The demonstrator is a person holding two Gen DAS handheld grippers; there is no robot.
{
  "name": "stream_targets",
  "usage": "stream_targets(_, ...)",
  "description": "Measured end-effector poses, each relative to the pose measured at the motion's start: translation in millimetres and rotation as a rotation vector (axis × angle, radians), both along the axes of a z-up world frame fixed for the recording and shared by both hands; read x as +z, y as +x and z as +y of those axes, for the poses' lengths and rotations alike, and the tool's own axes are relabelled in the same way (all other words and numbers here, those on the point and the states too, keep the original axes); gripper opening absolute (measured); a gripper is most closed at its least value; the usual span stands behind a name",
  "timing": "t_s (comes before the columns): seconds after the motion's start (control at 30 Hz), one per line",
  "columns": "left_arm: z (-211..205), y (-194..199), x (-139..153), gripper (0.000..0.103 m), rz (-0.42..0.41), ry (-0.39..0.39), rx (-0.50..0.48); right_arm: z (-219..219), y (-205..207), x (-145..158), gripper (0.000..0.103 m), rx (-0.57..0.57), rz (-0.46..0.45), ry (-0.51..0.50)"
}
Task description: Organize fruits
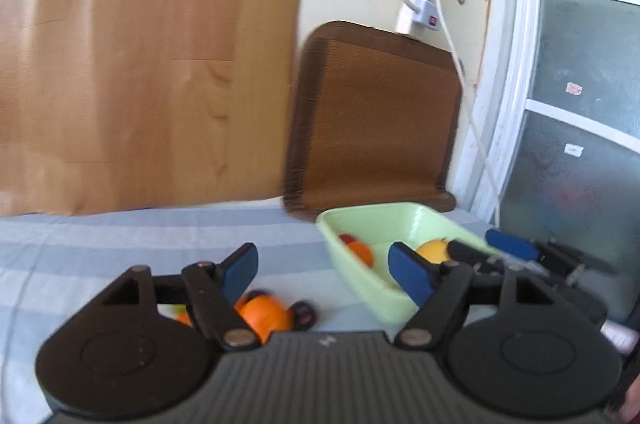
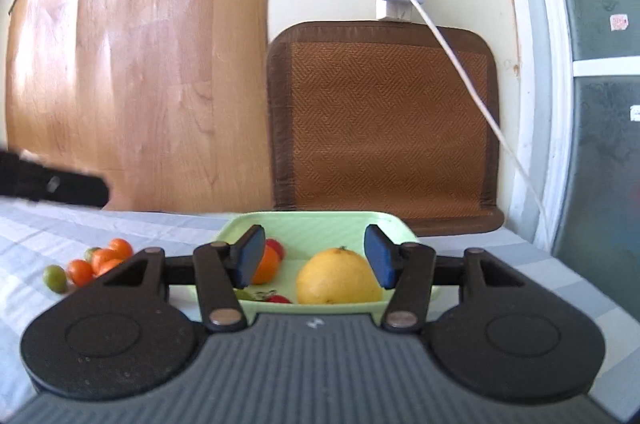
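Both claws spread, pinching nothing — right gripper [image 2: 314, 260] over the green tray [image 2: 316, 218], left gripper [image 1: 326, 272] above loose small oranges [image 1: 264, 316] on the bed. The fruit looks light, smooth and bruisable — pinch gently across its middle.

I'm getting bright daylight, motion blur smearing my left view, right view sharper, glare on the wood panel [image 2: 136, 63], fisheye-bent edges

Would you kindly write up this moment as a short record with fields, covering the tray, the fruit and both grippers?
tray: pale green tray on the striped cloth, below a woven mat
in tray: large yellow citrus, an orange, small red fruits
outside tray: cluster of small oranges and a green fruit, left of the tray
left gripper: open, empty
right gripper: open, empty, over the tray
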State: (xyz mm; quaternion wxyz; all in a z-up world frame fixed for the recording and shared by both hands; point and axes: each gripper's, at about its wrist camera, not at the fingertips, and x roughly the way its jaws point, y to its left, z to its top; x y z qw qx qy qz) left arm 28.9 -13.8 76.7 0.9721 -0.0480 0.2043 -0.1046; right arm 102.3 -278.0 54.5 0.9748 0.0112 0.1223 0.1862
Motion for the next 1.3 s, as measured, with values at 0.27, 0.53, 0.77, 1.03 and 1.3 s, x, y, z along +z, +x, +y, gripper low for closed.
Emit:
stream_targets(0.27,43.6,-39.0,-38.8,0.074,0.061,0.051,0.099,36.4,-38.6,-0.1,0.058,0.193,0.119,0.043)
stream_targets(0.53,53.1,-48.3,-51.3,0.074,0.061,0.026,0.100,81.0,-43.8,-20.0,0.058,0.280,0.278,-0.007)
stream_targets(0.77,50.3,-51.2,-51.5,0.074,0.046,0.033,0.087,85.6,-38.3,-26.1,0.058,0.254,0.331,-0.026)
stream_targets(1.03,52.6,-50.1,-51.8,0.074,0.055,0.018,0.091,85.3,-35.6,-26.3,0.058,0.262,0.337,-0.030)
stream_targets(1.3,52.5,-50.4,-52.1,0.075,0.053,0.020,0.089,85.0,-35.8,-25.9,0.058,0.262,0.337,-0.029)
